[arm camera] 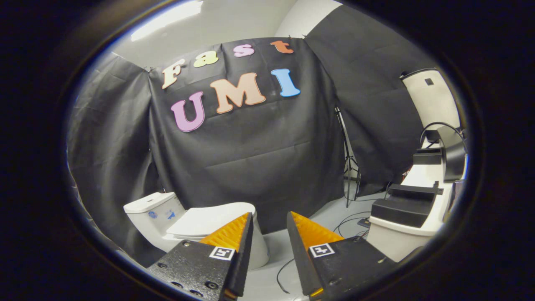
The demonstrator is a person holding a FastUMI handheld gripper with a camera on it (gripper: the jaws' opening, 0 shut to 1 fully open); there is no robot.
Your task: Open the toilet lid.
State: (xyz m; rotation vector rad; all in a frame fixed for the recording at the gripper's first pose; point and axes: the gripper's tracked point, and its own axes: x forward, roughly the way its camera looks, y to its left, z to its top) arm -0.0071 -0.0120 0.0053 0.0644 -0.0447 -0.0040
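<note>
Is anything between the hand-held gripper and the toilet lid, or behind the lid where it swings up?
Nothing visible. The hand-held gripper is open and holds nothing; the closed toilet lid lies just beyond its left finger. Behind it stands the tank.

My booth is dim, lit mainly by a bright ceiling light point(167, 19) that glares overhead. The fisheye bends everything near the rim. The centre stays sharp; the edges soften into shadow.

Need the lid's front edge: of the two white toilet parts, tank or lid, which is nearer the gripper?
The lid, flat and closed just beyond the open gripper; the tank stands behind it.
</note>
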